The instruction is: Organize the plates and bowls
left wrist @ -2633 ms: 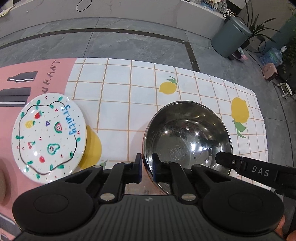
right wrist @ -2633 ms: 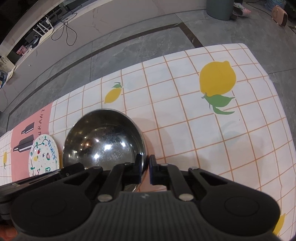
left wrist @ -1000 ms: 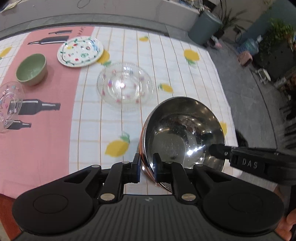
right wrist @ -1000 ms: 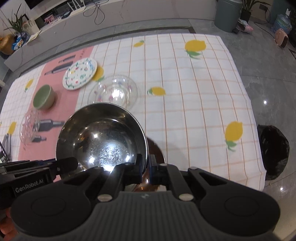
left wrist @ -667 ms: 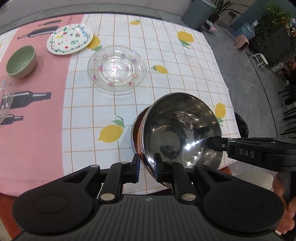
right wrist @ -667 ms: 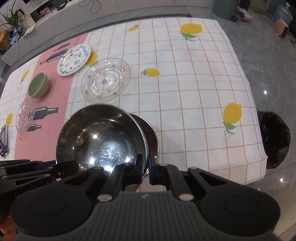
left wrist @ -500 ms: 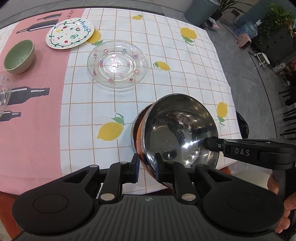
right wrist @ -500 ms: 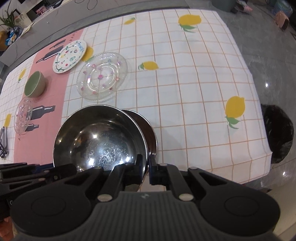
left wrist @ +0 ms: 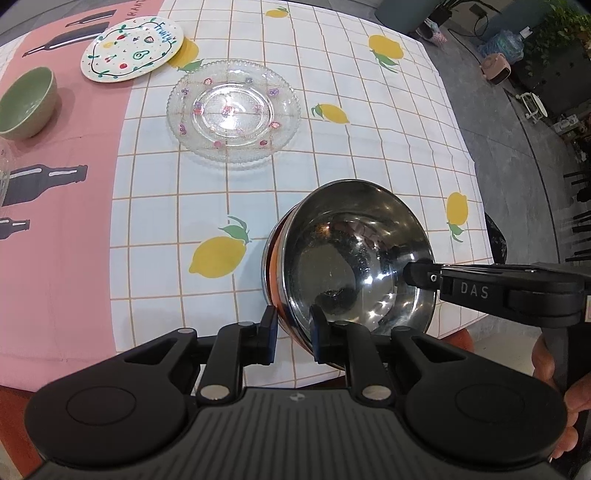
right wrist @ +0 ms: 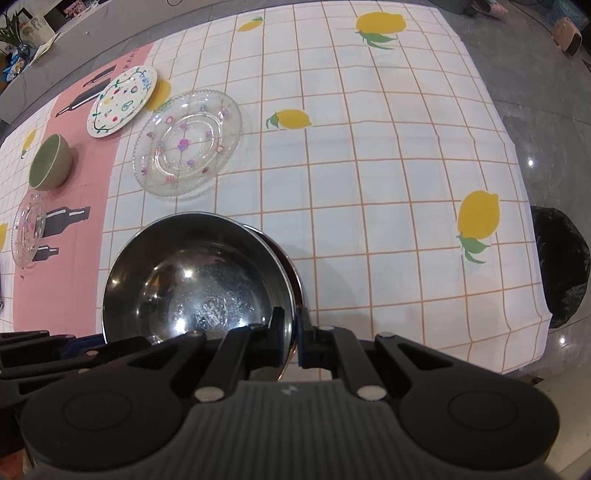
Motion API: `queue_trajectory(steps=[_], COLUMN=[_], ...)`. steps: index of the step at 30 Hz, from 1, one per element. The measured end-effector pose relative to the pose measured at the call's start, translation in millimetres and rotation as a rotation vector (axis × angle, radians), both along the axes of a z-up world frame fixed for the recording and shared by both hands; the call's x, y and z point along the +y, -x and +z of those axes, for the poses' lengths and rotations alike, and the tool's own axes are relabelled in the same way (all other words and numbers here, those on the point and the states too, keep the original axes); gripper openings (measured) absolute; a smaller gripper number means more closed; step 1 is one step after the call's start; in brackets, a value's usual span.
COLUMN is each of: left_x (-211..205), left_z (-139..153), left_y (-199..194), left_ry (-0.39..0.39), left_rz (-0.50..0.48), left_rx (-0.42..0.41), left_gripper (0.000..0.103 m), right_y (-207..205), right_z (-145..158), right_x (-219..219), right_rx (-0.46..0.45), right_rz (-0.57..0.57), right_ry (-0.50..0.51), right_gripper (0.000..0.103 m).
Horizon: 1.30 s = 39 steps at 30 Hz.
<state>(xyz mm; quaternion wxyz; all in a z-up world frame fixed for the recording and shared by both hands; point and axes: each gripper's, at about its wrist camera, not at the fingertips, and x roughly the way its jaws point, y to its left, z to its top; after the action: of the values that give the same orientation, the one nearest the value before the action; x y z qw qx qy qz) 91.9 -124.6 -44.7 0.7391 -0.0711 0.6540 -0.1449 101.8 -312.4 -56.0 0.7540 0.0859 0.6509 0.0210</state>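
Observation:
A large steel bowl (left wrist: 354, 266) (right wrist: 192, 284) is held between both grippers over a second steel bowl (left wrist: 272, 258) (right wrist: 291, 273) that sits near the table's front edge; only that bowl's rim shows. My left gripper (left wrist: 293, 328) is shut on the held bowl's near rim. My right gripper (right wrist: 295, 332) is shut on its opposite rim and shows in the left wrist view (left wrist: 421, 275). A clear glass plate (left wrist: 233, 112) (right wrist: 187, 142), a white fruit-pattern plate (left wrist: 133, 48) (right wrist: 121, 100) and a green bowl (left wrist: 26, 101) (right wrist: 50, 161) lie farther back on the table.
A small clear glass dish (right wrist: 27, 229) sits at the left on the pink cloth strip. The lemon-print tablecloth (right wrist: 369, 166) ends close at the front and right. A black bin bag (right wrist: 561, 266) and a grey bin (left wrist: 400, 14) stand on the floor.
Both grippers have carried the steel bowl from the table's far side back to the front edge and lowered it over the second steel bowl; it now sits lower and closer over that rim.

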Motion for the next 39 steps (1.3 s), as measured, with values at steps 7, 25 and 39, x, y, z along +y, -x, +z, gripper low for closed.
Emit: queue_trajectory(steps=[7, 25, 39], left_x=[-4.8, -0.8, 16.7], left_z=[-6.8, -3.9, 39.4], left_y=[-0.3, 1.4, 8.2], left_ry=[-0.008, 0.013, 0.014], left_rz=[-0.023, -0.030, -0.124], left_rx=[0.013, -0.005, -0.203], left_gripper=[0.021, 0.032, 0.051], right_y=[-4.0, -2.6, 5.3], right_z=[-11.4, -4.2, 32.3], right_x=[-2.6, 5.9, 14.2], right_rx=[0.019, -0.025, -0.126], right_rz=[-0.007, 0.047, 0.107], right_ry=[-0.005, -0.017, -0.003], right_gripper=[0.004, 0.030, 0.038])
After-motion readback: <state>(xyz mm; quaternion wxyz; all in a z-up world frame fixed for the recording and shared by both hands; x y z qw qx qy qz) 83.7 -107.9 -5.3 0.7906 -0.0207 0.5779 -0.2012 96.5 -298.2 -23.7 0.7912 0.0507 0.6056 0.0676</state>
